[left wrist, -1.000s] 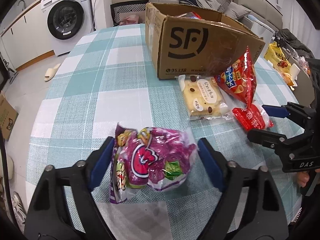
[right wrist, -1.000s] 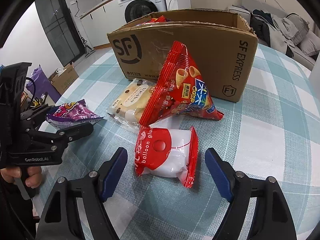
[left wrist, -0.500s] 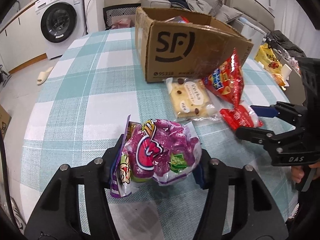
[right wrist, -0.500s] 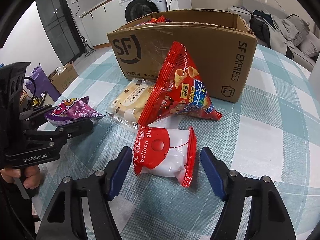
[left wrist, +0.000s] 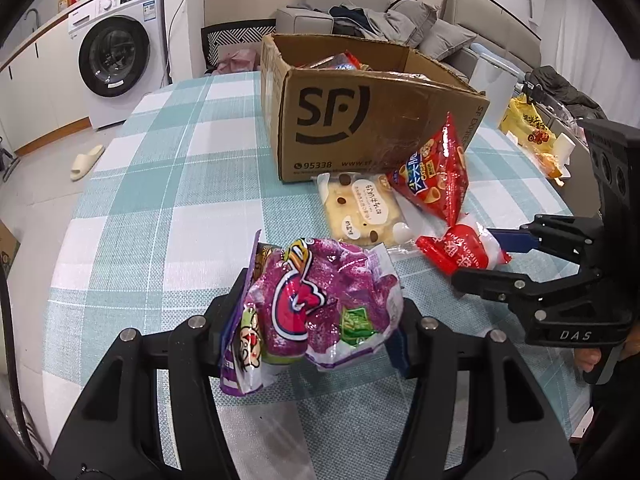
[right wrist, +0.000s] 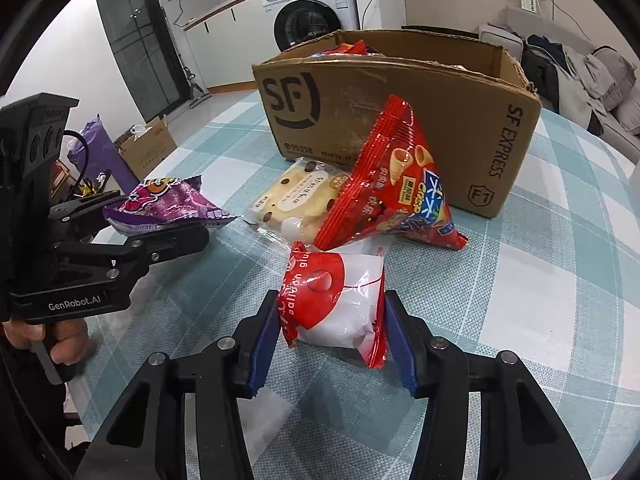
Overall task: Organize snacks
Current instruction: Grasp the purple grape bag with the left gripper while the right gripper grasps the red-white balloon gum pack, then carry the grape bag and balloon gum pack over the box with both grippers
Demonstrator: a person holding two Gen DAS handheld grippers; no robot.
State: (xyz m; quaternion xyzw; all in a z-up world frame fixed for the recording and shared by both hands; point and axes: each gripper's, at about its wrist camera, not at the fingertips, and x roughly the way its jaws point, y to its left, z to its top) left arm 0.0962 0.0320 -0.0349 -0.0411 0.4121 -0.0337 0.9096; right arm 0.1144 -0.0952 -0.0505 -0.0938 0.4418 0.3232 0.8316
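Note:
My left gripper [left wrist: 320, 304] is shut on a crinkled purple snack bag [left wrist: 304, 292], held just above the checked tablecloth [left wrist: 160, 200]. My right gripper [right wrist: 331, 304] is closing on a red and white bag [right wrist: 332, 300]. Its blue pads [right wrist: 266, 332] touch both sides of the bag, which rests on the table. Behind it a red cone-crisp bag [right wrist: 392, 184] leans on a cream cake pack [right wrist: 300, 200]. Further back stands an open SF cardboard box [right wrist: 400, 100] with snacks inside. The right wrist view shows the left gripper [right wrist: 160, 218] with the purple bag [right wrist: 168, 204] at far left.
A yellow bag [left wrist: 528, 128] lies at the table's right edge. A washing machine [left wrist: 112, 64] and a slipper [left wrist: 86, 160] are on the floor side at left, and a sofa [left wrist: 400, 24] is beyond the box. A small carton [right wrist: 148, 148] sits on the floor.
The left jaws closed on the purple bag, squeezing it, and raised it slightly. The right jaws narrowed from wide apart until their pads met the red and white bag.

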